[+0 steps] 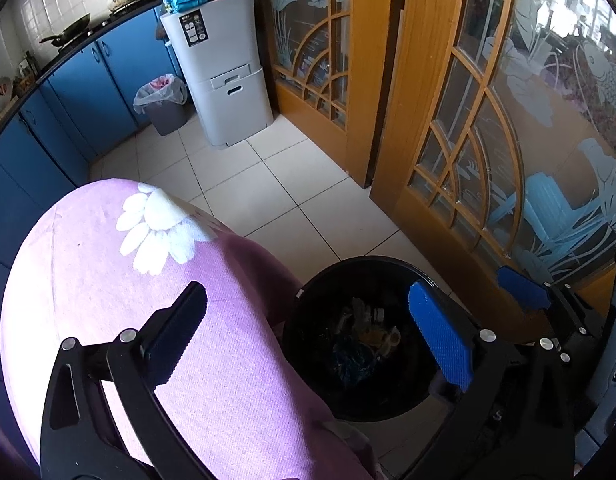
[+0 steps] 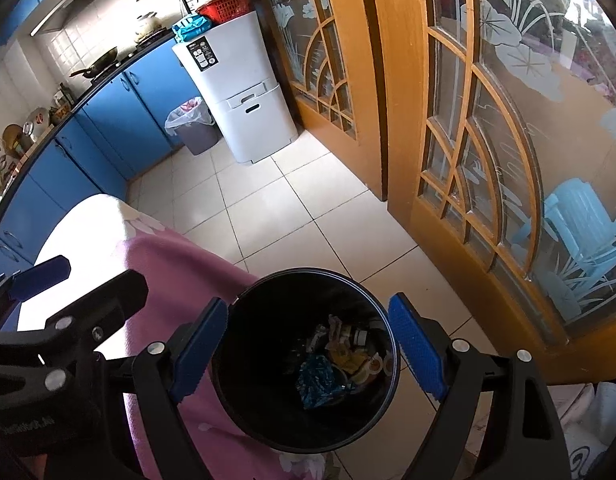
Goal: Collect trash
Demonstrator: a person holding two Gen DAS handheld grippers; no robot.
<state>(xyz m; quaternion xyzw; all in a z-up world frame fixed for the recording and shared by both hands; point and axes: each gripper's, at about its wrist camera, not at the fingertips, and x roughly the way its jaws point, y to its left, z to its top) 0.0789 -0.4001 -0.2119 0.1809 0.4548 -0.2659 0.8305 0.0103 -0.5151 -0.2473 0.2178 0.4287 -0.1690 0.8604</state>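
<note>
A black round bin (image 2: 308, 271) stands on the tiled floor beside a pink flowered cloth (image 2: 168, 264). Trash lies in its bottom: a crumpled blue wrapper (image 2: 320, 380), yellowish wrappers and a small cap. My right gripper (image 2: 308, 348) hangs above the bin's mouth, open, with nothing between its blue pads (image 2: 418, 348). In the left wrist view my left gripper (image 1: 308, 336) is open wide and holds nothing. One of its fingers is over the pink cloth (image 1: 148, 280), the other over the bin (image 1: 372, 408). The right gripper's blue pad (image 1: 524, 288) shows at the right there.
The pink cloth covers a raised surface to the left of the bin. Wooden doors with etched glass (image 2: 488, 140) stand close on the right. Farther back are a grey lined bin (image 2: 194, 124), a tall white cabinet (image 2: 236, 80) and blue kitchen cupboards (image 2: 108, 120).
</note>
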